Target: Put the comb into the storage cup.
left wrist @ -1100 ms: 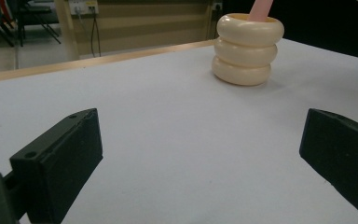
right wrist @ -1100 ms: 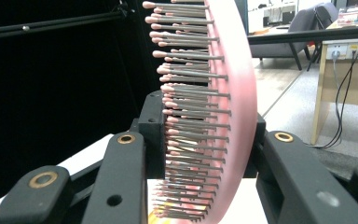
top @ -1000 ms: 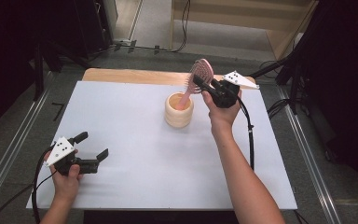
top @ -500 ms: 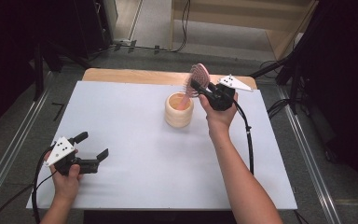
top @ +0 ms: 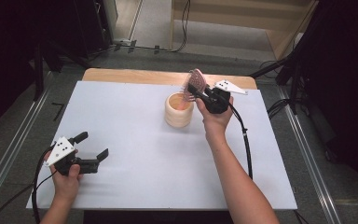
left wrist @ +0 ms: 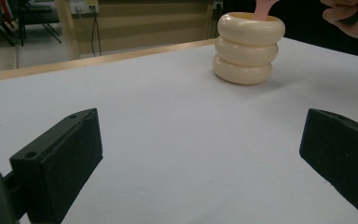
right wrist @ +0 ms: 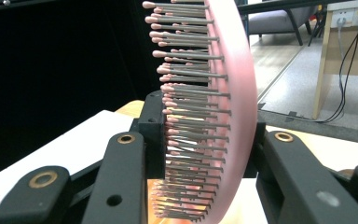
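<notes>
A pink hairbrush (top: pixel 196 82) with grey bristles stands tilted, its handle down inside a cream ribbed cup (top: pixel 179 113) at the back middle of the white table (top: pixel 135 126). My right gripper (top: pixel 198 94) is shut on the brush head just right of the cup. In the right gripper view the brush (right wrist: pixel 223 93) is pinched between both black jaws of the right gripper (right wrist: pixel 204 138), bristles facing left. My left gripper (top: pixel 93 145) rests open at the front left, nothing in it. The left gripper view looks between its wide jaws (left wrist: pixel 200 154) toward the cup (left wrist: pixel 248 49) and the brush handle (left wrist: pixel 264 6).
A strip of bare wood (top: pixel 135 75) runs along the table's far edge. Black cables (top: pixel 245 140) trail from the right gripper across the sheet. Metal rails (top: pixel 307 140) flank the table. The right hand (left wrist: pixel 352 18) shows beside the cup in the left gripper view.
The right hand has come down with the brush, and the handle now sits deeper in the cup. The left gripper has stayed where it was.
</notes>
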A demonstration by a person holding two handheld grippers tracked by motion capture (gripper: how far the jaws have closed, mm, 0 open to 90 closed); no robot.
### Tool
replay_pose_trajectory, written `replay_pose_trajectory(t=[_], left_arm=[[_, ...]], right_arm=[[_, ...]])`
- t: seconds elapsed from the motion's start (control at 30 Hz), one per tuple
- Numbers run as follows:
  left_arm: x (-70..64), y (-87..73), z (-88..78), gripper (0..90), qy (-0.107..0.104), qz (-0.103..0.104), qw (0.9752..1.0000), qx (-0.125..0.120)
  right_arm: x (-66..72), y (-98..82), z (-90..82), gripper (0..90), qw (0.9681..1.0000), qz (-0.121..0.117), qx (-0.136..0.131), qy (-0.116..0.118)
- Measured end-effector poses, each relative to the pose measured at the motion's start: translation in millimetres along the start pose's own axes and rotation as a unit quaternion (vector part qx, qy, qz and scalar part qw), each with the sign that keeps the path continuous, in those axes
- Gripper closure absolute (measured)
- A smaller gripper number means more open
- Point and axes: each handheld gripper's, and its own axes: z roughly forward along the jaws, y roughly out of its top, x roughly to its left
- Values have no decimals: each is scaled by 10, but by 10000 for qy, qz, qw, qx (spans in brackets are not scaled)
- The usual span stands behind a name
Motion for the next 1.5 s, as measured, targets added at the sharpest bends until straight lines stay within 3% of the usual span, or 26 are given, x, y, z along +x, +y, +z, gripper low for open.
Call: replay_pose_trajectory(t=[0.67,0.8,1.03,1.17,1.3,1.5], left_arm=[[0,-1,2,0,13,-5,10000,8],[0,-2,4,0,17,-8,10000,6],[-1,-2,5,0,22,-13,10000,8],[-2,-2,5,0,25,-13,10000,12],[-1,-2,5,0,19,-8,10000,12],[-4,-1,6,0,27,-8,10000,25]], right_arm=[[-98,-143,-4,613,9994,336,75,-69],[-147,-156,-38,593,9989,401,142,-203],[-187,-207,-48,542,9986,372,360,-97],[-172,-220,-61,425,9987,263,431,-65],[-121,-218,-123,146,9989,-40,458,0],[-50,-182,-254,78,9985,-305,423,190]])
